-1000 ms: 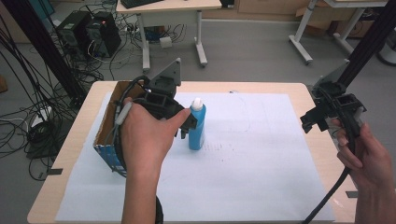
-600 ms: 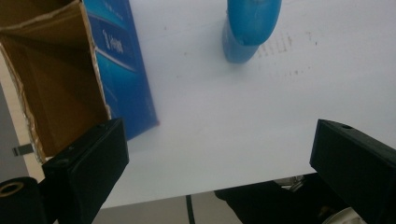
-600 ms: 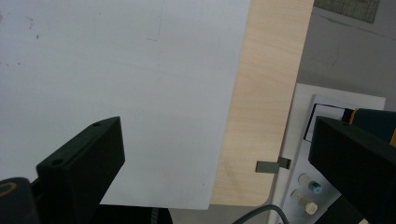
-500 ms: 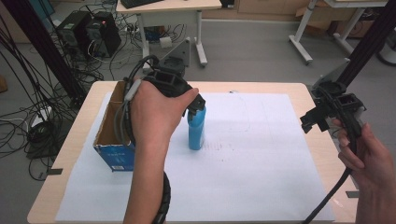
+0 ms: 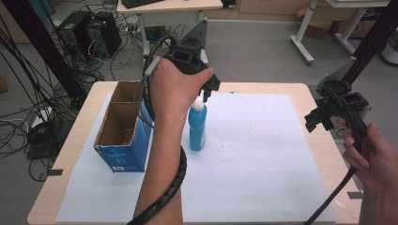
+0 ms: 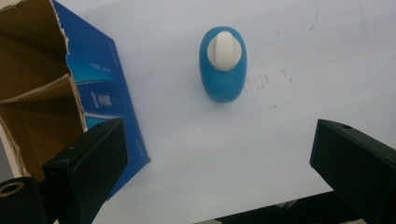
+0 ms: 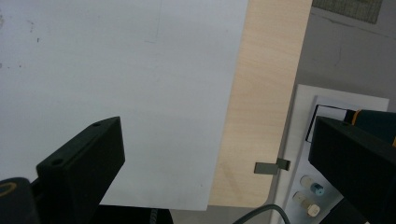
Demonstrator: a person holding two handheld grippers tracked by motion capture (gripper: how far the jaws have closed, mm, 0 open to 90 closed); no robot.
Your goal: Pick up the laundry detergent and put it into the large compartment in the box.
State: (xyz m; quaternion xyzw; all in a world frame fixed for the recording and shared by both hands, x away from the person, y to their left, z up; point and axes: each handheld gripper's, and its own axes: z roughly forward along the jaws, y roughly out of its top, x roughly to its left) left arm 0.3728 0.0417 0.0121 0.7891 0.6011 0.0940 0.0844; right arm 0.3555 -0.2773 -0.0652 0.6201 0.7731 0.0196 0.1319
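Observation:
A blue bottle with a white cap stands upright on the white sheet, just right of an open blue cardboard box. My left gripper hovers above the bottle's cap, held high and pointing down. Its jaws stand wide apart and hold nothing; in the left gripper view the bottle sits well below them, with the box at the left. My right gripper hangs open over the table's right edge, with nothing between its jaws.
The wooden table is mostly covered by the white sheet. In the right gripper view the sheet's edge, a strip of bare wood and the floor beyond it appear. Desks and cables stand behind the table.
My left gripper has risen from the bottle and moved up and toward the back, leaving the bottle standing free. The right gripper has stayed put.

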